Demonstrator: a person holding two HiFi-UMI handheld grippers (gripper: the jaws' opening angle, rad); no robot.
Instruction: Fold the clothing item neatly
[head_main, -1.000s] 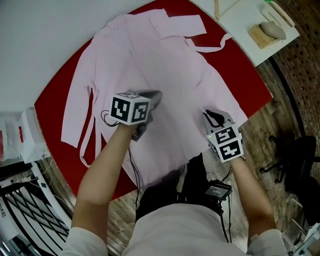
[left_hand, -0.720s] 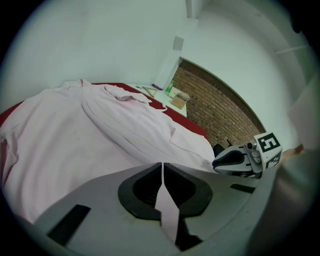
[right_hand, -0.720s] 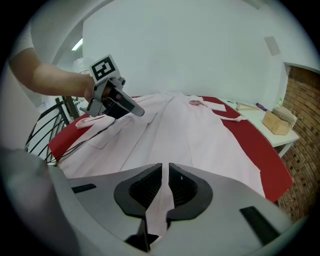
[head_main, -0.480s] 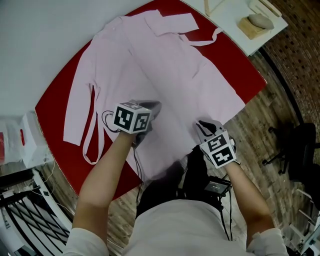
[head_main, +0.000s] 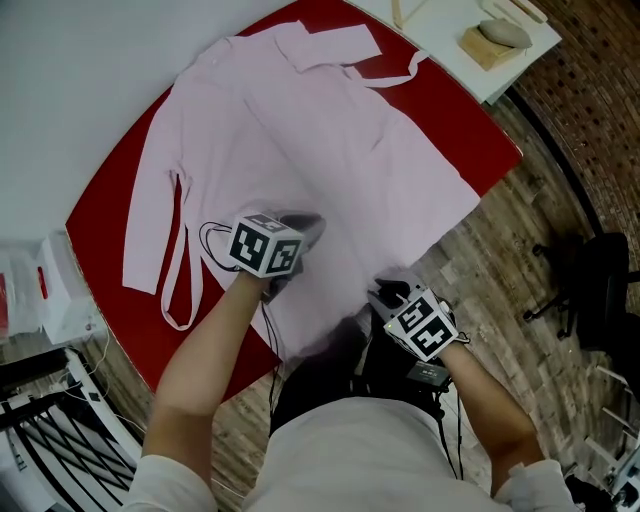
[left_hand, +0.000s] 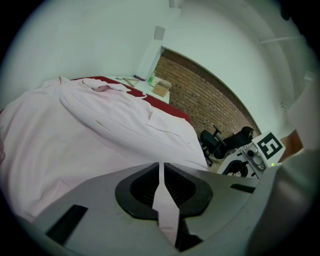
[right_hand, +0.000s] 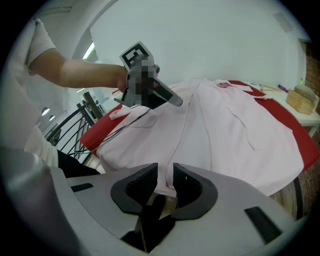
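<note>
— Is the light good?
— Bright, diffuse and even. The pink garment (head_main: 330, 150) throws only faint shadows on the red desk (head_main: 100, 215).
— How sharp is it?
— The head view is crisp, with bowed edges. Both gripper views are fisheye circles with black corners, softest nearest the lens.

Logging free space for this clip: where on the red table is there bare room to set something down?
Bare red table shows along the left edge beside the sleeve of the pink garment, at the near-left corner past the belt loop, and as a wedge at the right corner. The garment covers the centre and near edge, so it is crowded there.
</note>
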